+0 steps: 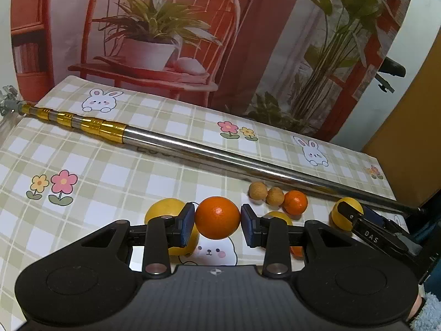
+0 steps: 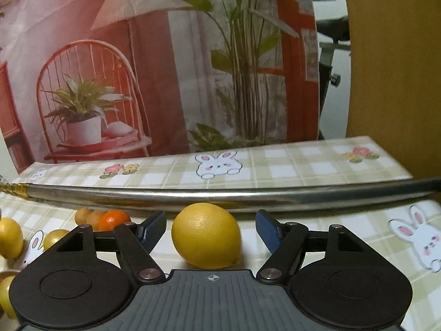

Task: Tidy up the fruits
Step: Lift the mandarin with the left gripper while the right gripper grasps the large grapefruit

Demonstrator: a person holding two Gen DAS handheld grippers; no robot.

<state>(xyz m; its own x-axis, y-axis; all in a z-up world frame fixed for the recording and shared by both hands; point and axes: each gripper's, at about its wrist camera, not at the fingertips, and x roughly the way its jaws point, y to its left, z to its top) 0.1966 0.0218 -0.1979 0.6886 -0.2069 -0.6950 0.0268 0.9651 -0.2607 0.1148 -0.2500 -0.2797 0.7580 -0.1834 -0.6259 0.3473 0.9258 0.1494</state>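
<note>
My left gripper (image 1: 217, 224) is shut on a round orange (image 1: 217, 218), its blue pads pressing both sides, over a bunny print on the checked cloth (image 1: 110, 176). My right gripper (image 2: 210, 230) stands open around a yellow lemon (image 2: 206, 234) that rests on the cloth, with gaps on both sides. In the left wrist view that right gripper (image 1: 358, 215) shows at the right edge with the same lemon (image 1: 336, 216). More fruit lies nearby: a lemon (image 1: 162, 209), two small brown fruits (image 1: 258, 190), a tangerine (image 1: 295, 202).
A long steel pole (image 1: 220, 154) with a gold end lies across the table behind the fruit, also the pole (image 2: 193, 195) in the right wrist view. More lemons (image 2: 9, 237) sit at the left. A printed backdrop (image 1: 193, 41) stands behind the table.
</note>
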